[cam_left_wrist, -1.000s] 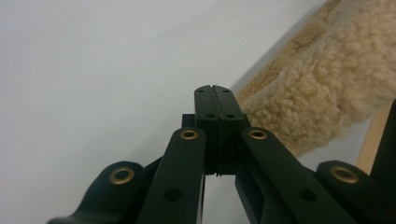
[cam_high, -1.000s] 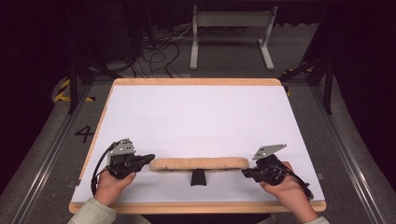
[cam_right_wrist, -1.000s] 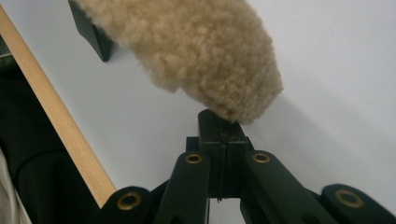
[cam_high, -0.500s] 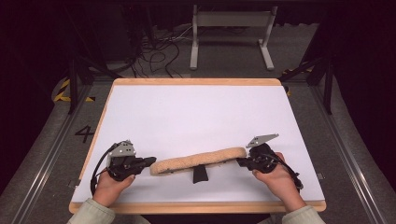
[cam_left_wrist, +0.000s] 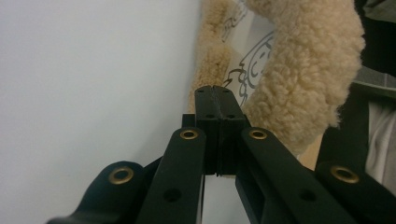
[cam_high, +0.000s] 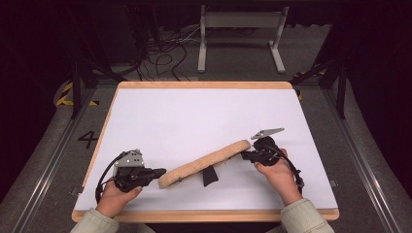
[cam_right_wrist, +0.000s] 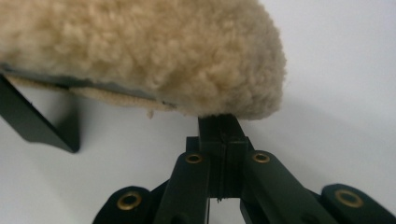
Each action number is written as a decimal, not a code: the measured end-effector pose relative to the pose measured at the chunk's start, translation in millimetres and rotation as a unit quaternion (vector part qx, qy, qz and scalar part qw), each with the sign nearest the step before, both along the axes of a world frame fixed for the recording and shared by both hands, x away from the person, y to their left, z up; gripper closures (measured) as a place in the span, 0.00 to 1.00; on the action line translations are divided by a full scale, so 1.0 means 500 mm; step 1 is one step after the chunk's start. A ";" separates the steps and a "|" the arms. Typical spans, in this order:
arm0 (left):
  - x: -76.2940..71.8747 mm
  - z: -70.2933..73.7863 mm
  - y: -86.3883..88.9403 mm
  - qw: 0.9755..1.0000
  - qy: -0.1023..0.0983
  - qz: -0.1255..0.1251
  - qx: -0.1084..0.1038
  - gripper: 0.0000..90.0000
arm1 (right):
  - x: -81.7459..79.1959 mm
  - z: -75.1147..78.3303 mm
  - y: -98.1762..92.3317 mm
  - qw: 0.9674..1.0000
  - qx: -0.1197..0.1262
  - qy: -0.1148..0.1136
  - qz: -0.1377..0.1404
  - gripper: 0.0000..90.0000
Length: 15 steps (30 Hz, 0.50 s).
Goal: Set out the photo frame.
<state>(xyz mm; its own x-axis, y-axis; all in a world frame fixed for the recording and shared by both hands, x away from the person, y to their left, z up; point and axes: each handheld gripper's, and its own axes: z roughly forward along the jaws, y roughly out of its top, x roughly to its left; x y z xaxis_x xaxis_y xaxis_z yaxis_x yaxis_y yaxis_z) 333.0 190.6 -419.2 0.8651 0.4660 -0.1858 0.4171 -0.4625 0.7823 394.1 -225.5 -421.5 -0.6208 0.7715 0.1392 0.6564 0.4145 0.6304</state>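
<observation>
Each end of the fleece roll [cam_high: 204, 164] is pinched: left gripper [cam_high: 154, 173] clamped on the end at 7 o'clock, right gripper [cam_high: 246, 155] clamped on the end at 2 o'clock, so it lies diagonal on the white board [cam_high: 194, 116]. I'd say it's barely started, most handling still ahead. The left gripper view shows printed lining [cam_left_wrist: 254, 60] inside; from the high view you'd see just fleece and a black strap [cam_high: 210, 175].

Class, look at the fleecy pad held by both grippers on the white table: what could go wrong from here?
1. Both the left gripper and right gripper pinch only the end edges of the fleecy pad, so an end might slip out.
2. The black strap hangs beneath and could drag on the table.
3. The pad lies slanted; further swinging may twist it.
</observation>
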 end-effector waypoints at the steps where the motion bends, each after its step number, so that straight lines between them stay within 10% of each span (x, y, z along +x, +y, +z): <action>1: -0.001 0.000 -0.002 1.000 0.000 -0.003 0.002 1.00 | 0.005 -0.001 0.002 1.000 0.004 0.001 -0.003 1.00; 15: -0.005 -0.003 -0.012 1.000 -0.004 -0.015 0.026 1.00 | 0.081 -0.012 0.044 0.999 0.036 0.003 -0.034 1.00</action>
